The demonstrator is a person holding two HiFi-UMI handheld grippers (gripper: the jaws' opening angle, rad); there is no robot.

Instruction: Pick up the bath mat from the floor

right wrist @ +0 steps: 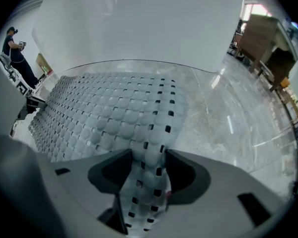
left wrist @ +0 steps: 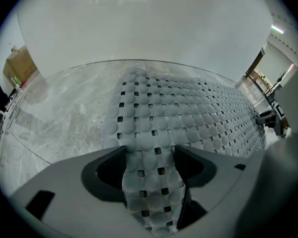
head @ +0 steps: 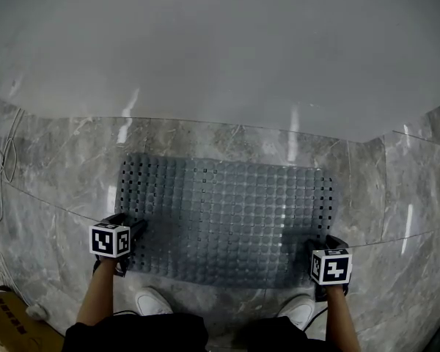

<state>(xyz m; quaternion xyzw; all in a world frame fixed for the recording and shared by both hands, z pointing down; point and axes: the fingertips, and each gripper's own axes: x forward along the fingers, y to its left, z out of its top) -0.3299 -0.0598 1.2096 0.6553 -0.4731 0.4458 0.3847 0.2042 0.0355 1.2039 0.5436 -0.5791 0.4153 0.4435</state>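
Evidently the left gripper (left wrist: 150, 157) and the right gripper (right wrist: 148, 162) are each clamping their fingers (left wrist: 107, 168) on a pinched-up corner of the bath mat (head: 227, 218), likely so it lifts evenly; beyond the fingers the rest is lying flat on the floor (head: 66, 174)

Left arm (head: 103, 295) and right arm (head: 338, 318) are reaching down, well apart | left gripper (left wrist: 149, 168) is pinching a fold of the bath mat (left wrist: 193, 114) between both jaws | right gripper (right wrist: 149, 178) is clamping the other end likewise
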